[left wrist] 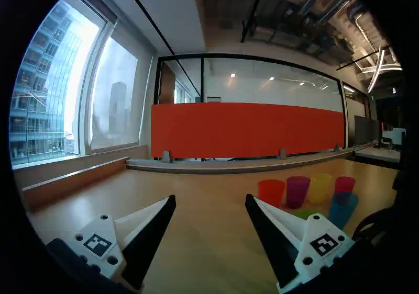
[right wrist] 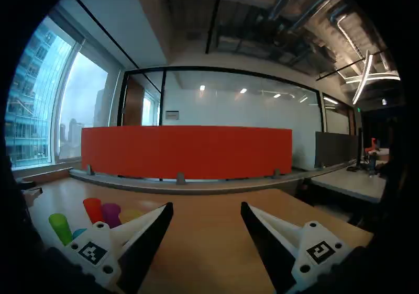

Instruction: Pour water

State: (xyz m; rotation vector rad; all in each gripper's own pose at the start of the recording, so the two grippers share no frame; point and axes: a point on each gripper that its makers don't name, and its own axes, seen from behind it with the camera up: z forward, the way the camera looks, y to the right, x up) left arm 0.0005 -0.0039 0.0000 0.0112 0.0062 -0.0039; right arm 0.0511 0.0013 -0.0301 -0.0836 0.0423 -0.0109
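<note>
Several coloured plastic cups stand grouped on the wooden table. In the left gripper view they sit right of centre: an orange-red cup (left wrist: 271, 192), a purple cup (left wrist: 297, 191), a yellow cup (left wrist: 320, 187), a red cup (left wrist: 344, 184), a blue cup (left wrist: 342, 208) and a green one (left wrist: 307, 213) behind the right finger. My left gripper (left wrist: 210, 205) is open above the table, left of the cups. In the right gripper view the cups lie at lower left: green (right wrist: 61, 227), orange-red (right wrist: 94, 209), purple (right wrist: 111, 214). My right gripper (right wrist: 207, 213) is open, holding nothing.
A long orange divider panel (left wrist: 246, 129) runs along the table's far edge. Tall windows (left wrist: 57, 105) and a wooden ledge (left wrist: 73, 176) are on the left. Another desk with monitors (right wrist: 345, 181) stands to the right. Bare tabletop (left wrist: 209, 231) lies under both grippers.
</note>
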